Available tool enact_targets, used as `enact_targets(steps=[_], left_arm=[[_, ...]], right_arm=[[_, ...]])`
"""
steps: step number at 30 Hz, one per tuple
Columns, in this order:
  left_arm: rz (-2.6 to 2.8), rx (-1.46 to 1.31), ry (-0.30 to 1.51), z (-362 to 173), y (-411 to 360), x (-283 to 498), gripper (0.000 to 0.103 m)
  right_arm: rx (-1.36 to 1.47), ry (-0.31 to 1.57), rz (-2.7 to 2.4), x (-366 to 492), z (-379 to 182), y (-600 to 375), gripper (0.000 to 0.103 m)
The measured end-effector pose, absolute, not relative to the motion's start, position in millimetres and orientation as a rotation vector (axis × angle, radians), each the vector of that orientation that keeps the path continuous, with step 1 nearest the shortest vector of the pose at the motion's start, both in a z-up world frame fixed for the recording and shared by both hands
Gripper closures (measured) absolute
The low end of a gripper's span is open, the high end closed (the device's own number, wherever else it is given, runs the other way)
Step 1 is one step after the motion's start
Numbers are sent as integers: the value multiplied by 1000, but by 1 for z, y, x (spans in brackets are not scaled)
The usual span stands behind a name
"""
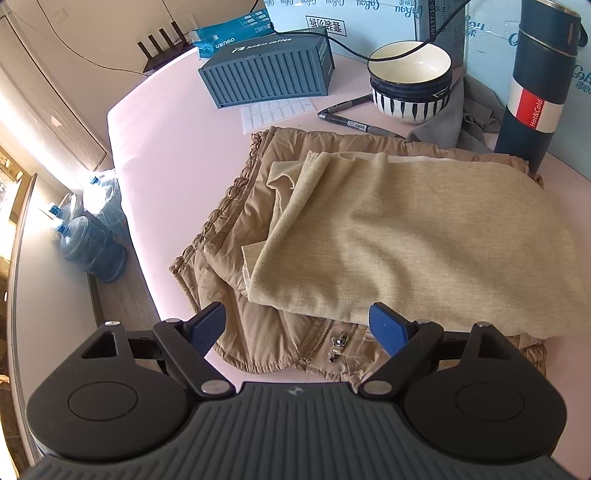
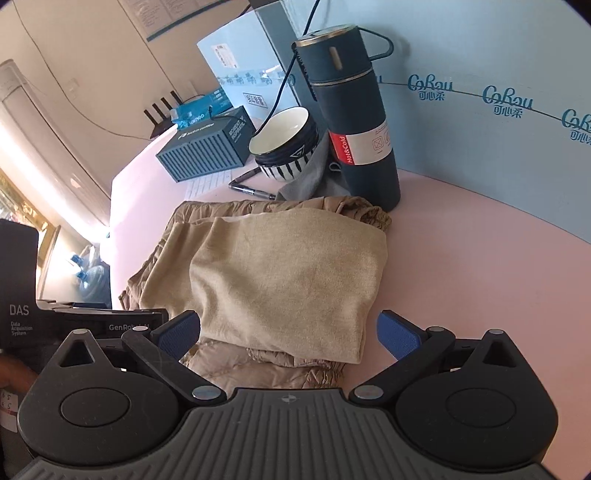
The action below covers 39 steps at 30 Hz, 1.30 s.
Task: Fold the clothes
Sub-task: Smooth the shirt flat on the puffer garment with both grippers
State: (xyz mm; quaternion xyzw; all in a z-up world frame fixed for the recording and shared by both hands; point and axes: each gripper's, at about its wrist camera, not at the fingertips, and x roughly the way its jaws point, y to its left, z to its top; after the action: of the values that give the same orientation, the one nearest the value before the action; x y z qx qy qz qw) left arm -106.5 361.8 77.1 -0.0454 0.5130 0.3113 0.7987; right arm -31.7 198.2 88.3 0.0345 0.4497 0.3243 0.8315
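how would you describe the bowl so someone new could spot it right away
On the pink table, look past the folded beige cloth toward the pale blue boxes. The bowl sits between the ribbed blue-grey container box and the tall dark flask. Its cream inside and dark-and-white striped outside set it apart.
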Motion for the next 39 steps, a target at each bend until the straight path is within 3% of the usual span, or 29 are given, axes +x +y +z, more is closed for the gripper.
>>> enact_targets(steps=[21, 39], left_arm=[[664, -110, 1052, 98, 332, -137, 20], [689, -87, 1050, 101, 322, -149, 19]], right_arm=[[-141, 954, 692, -71, 95, 241, 0], [-106, 952, 603, -75, 94, 222, 0]])
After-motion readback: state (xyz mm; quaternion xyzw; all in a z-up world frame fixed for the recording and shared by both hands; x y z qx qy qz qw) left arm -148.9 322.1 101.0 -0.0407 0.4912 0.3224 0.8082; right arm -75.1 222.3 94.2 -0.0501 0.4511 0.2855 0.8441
